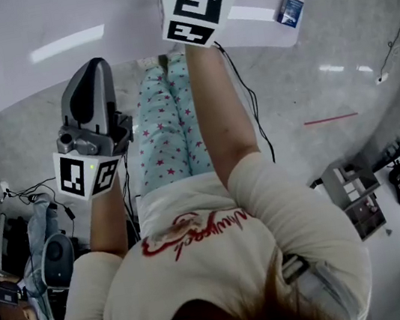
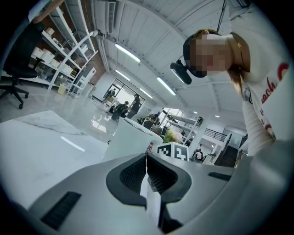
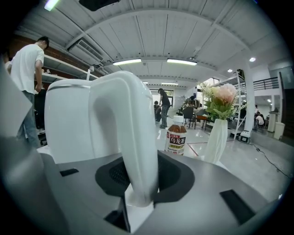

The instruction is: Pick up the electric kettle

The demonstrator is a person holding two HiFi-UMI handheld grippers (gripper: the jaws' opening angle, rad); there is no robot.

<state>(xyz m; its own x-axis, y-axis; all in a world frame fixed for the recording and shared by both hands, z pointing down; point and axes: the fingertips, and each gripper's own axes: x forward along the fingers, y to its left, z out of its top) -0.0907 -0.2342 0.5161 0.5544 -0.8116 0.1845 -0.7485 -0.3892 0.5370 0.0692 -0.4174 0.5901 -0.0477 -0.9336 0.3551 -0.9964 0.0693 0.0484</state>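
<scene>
The white electric kettle fills the left of the right gripper view. Its thick curved handle runs down between the jaws of my right gripper, and the dark pads press on it from both sides. In the head view only that gripper's marker cube shows, stretched out over the white table; the kettle is hidden there. My left gripper hangs off the table's near edge, close to the person's knees. In the left gripper view its jaws are closed together with nothing between them.
Behind the kettle stand a brown tea bottle and a white vase of flowers. A small blue packet lies on the table's right end. A person in a white shirt stands beyond the table at the left. Cables trail on the floor.
</scene>
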